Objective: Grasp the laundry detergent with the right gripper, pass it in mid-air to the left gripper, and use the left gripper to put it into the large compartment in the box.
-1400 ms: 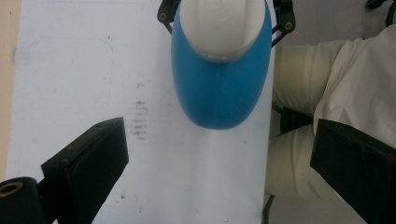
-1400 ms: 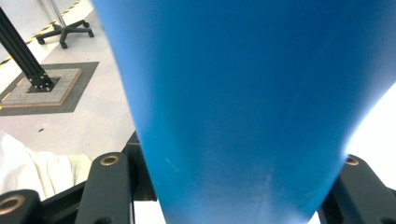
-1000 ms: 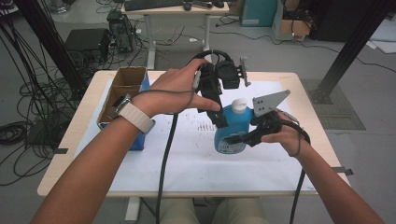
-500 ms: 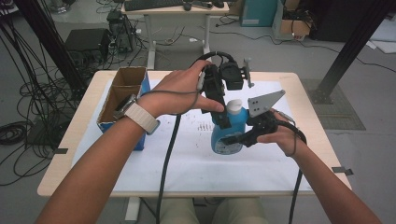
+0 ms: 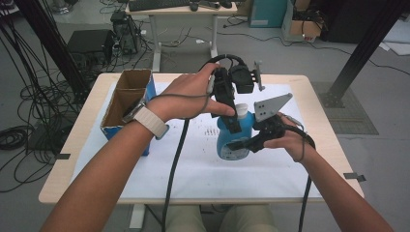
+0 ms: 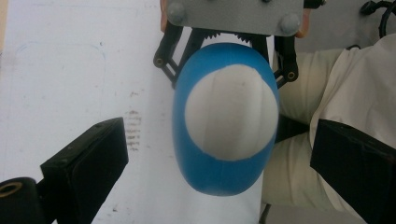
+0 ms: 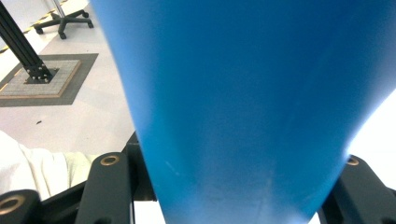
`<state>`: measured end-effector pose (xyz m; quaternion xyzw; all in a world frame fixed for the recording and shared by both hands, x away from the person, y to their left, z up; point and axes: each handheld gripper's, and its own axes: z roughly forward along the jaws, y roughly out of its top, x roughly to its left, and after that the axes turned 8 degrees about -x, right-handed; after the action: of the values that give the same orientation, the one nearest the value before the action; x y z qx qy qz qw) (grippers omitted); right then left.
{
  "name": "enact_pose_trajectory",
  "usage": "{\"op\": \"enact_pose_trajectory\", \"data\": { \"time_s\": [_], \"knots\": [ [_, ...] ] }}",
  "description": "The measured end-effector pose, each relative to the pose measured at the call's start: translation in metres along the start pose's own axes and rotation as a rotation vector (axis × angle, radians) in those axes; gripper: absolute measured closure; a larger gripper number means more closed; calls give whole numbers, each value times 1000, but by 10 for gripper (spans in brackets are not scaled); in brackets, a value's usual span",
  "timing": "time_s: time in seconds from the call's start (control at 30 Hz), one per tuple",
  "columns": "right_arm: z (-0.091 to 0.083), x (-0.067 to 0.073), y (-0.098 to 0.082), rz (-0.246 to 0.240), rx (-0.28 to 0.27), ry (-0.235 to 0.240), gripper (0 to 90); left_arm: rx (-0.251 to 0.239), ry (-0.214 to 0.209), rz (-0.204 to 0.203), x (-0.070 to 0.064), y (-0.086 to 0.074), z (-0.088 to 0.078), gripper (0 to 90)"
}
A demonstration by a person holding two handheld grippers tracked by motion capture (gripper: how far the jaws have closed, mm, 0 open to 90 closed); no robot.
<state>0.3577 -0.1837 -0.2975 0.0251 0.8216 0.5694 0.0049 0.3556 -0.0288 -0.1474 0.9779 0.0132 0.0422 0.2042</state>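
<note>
A blue bottle (image 5: 226, 144) with a white cap (image 5: 241, 109) is over the white sheet at the table's middle. My right gripper (image 5: 244, 143) is shut on its body from the right; in the right gripper view the blue body (image 7: 243, 116) sits between both jaws of the right gripper (image 7: 233, 186). My left gripper (image 5: 232, 120) points down over the bottle's top and stands open. In the left gripper view the left gripper (image 6: 219, 140) has its jaws wide on either side of the cap (image 6: 231, 112), apart from it. Whether the bottle's base touches the table I cannot tell.
An open cardboard box (image 5: 126, 99) with blue sides stands at the table's left. A white paper sheet (image 5: 193, 166) covers most of the wooden table (image 5: 72, 159). Black cables trail from both grippers toward the near edge. Behind the table stand a desk, equipment and black frame posts.
The right gripper has carried the bottle slightly left and nearer, bringing the cap under the left gripper's jaws. The left hand has stayed in place.
</note>
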Motion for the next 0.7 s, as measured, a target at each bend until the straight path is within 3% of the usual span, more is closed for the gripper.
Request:
{"op": "enact_pose_trajectory", "data": {
  "time_s": [0.7],
  "knots": [
    [2,1,1,1,4,7,427,-1,0,-12,2,-1,4,47]
  ]
}}
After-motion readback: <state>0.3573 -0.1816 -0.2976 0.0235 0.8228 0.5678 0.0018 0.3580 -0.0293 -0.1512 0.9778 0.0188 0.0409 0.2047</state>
